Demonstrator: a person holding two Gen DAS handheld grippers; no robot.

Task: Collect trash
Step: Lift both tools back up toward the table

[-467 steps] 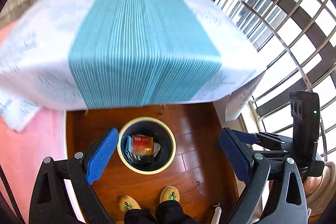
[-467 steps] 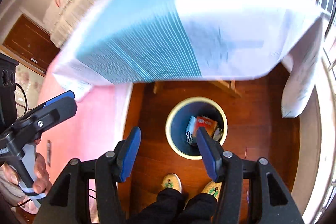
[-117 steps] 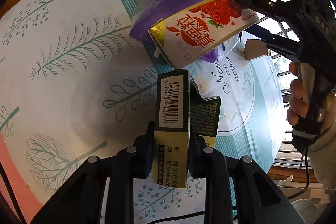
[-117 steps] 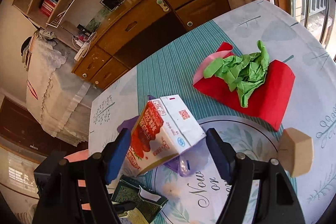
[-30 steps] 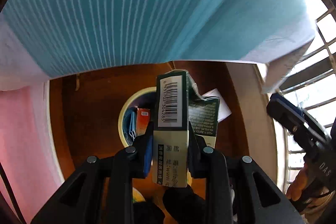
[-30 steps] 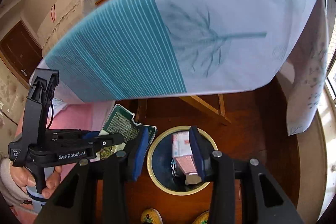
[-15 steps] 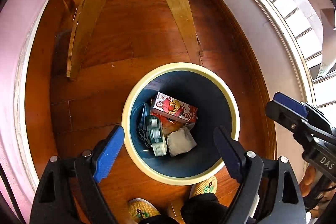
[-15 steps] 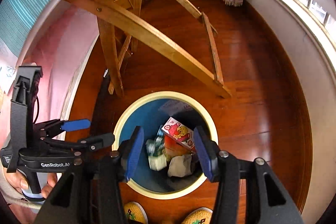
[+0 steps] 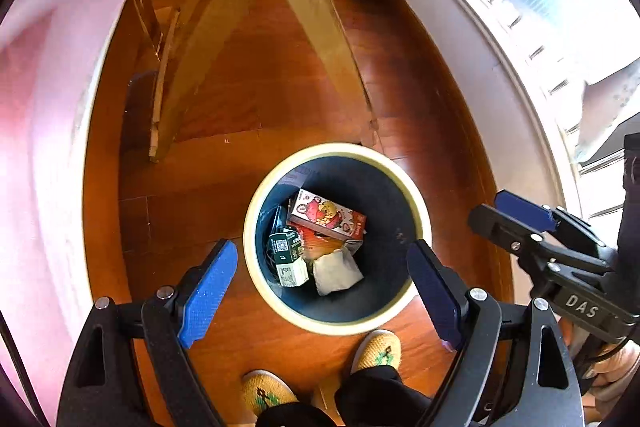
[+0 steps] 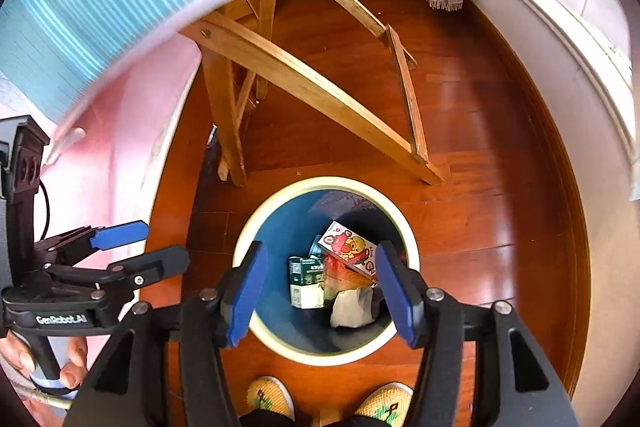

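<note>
Both grippers are hanging empty over the round cream-rimmed, dark-blue waste bin (image 9: 416, 203) now; the left gripper (image 9: 322, 285), which was clamping the dark green barcoded carton a second ago, is showing its blue fingers (image 9: 208, 283) spread wide with nothing between them; the right gripper (image 10: 320, 287) is standing just as open and bare, its strawberry carton gone too. That drop is telling us this pair of pieces is delivered; the dark green carton (image 9: 286, 253) is lying inside the bin at the left of the heap, touching the red-and-white cartoon-printed carton (image 9: 328, 215) beside it.

Counting what is showing in the bin: one green carton, one red-and-white carton, one crumpled whitish wrapper (image 9: 336, 271) at the near side, one orange-red packet (image 10: 344, 275) peeking from under the cartoon carton; anything deeper is hidden. Two grippers, two yellow knitted slippers (image 10: 270, 399) at the bin's near edge, one wooden folding table frame (image 10: 304, 83) standing just beyond it on the floor; the table top is out of sight, so whether more trash is waiting there I cannot tell.
</note>
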